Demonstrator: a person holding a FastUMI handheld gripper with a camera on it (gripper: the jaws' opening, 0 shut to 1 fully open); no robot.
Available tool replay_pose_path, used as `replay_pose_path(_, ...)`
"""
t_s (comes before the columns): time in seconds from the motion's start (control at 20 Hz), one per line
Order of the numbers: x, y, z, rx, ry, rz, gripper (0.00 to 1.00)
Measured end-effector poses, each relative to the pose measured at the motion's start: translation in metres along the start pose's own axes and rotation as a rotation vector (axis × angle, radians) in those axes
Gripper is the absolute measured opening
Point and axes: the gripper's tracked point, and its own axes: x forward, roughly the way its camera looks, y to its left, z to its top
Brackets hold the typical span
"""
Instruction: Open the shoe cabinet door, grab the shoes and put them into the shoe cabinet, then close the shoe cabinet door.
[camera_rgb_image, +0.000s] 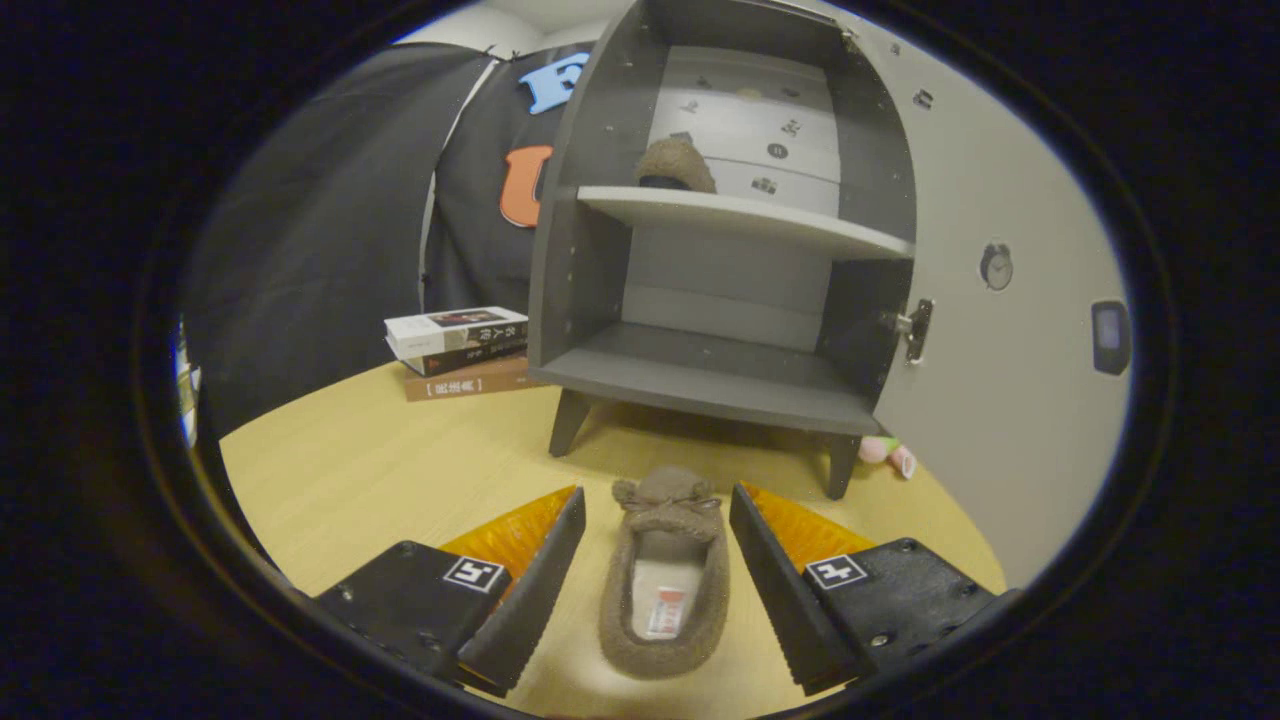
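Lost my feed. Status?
Gripper open, straddling slipper on table, fingers clear. Cabinet door open; other slipper on upper shelf. Path unobstructed.

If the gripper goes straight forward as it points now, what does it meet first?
The gripper is open, with the brown slipper between its fingers. Straight on, it would probably meet the shoe cabinet, though depth is unclear.

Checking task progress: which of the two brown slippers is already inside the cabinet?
The slipper on the cabinet's upper shelf. The other slipper lies on the table between the open gripper's fingers, untouched.
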Motion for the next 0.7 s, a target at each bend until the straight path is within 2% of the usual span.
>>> replay_pose_path(0.05, 0.004, 0.003, -0.008, 0.017, 0.032, 0.006, 0.87)
replay_pose_path(0.2, 0.014, 0.013, -0.026, 0.063, 0.098, 0.032, 0.74)
replay_pose_path(0.25, 0.021, 0.012, -0.033, 0.074, 0.120, 0.028, 0.65)
replay_pose_path(0.3, 0.030, 0.008, -0.044, 0.084, 0.167, 0.017, 0.61)
replay_pose_path(0.35, 0.037, 0.011, -0.052, 0.101, 0.209, 0.030, 0.51)
replay_pose_path(0.45, 0.047, 0.008, -0.056, 0.106, 0.243, 0.049, 0.42)
replay_pose_path(0.5, 0.052, 0.014, -0.056, 0.134, 0.251, 0.087, 0.37)
replay_pose_path(0.55, 0.052, 0.015, -0.057, 0.181, 0.266, 0.107, 0.17)
replay_pose_path(0.65, 0.050, 0.010, -0.055, 0.244, 0.264, 0.129, 0.09)
replay_pose_path(0.7, 0.047, 0.009, -0.052, 0.270, 0.252, 0.137, 0.08)
